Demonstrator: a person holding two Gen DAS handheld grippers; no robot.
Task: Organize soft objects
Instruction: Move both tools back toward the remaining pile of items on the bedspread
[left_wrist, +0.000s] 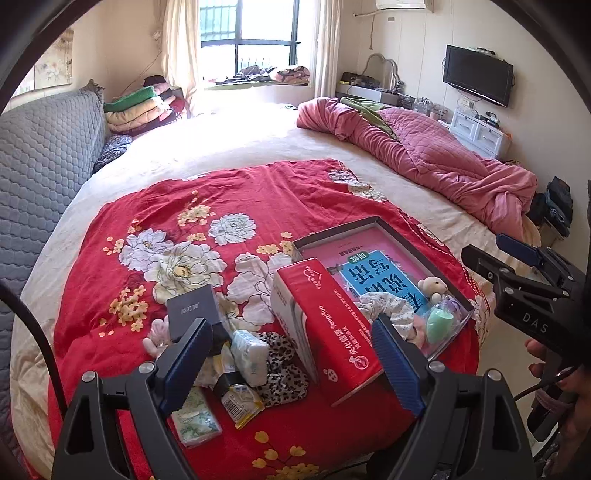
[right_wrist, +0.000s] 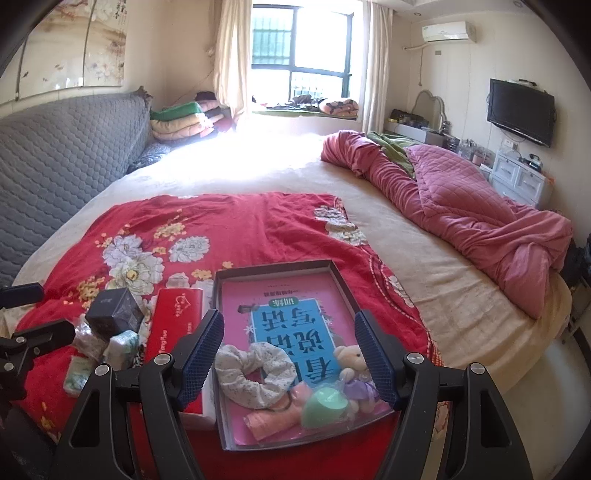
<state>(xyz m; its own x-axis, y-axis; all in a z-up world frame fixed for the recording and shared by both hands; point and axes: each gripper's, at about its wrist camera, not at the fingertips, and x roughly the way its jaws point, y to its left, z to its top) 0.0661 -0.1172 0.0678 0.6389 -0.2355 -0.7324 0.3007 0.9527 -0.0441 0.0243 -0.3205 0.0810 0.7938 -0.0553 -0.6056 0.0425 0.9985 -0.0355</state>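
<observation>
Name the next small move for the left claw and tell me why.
Probably lower the left claw onto the leopard scrunchie and close on it. The claw is open and empty above the pile, and that scrunchie lies on the red cloth outside the tray, which already holds a white scrunchie, a small bear and other soft things.

— What is held in the tray (right_wrist: 334, 275)?
— A book (right_wrist: 291, 325) is laid flat; a scrunchie (right_wrist: 251, 373), bear (right_wrist: 352, 360) and egg-shaped item (right_wrist: 325, 408) are set upon it.
— And left of it?
— A tissue box (right_wrist: 173, 325) is placed alongside, smaller packets (left_wrist: 249, 356) beyond.
</observation>
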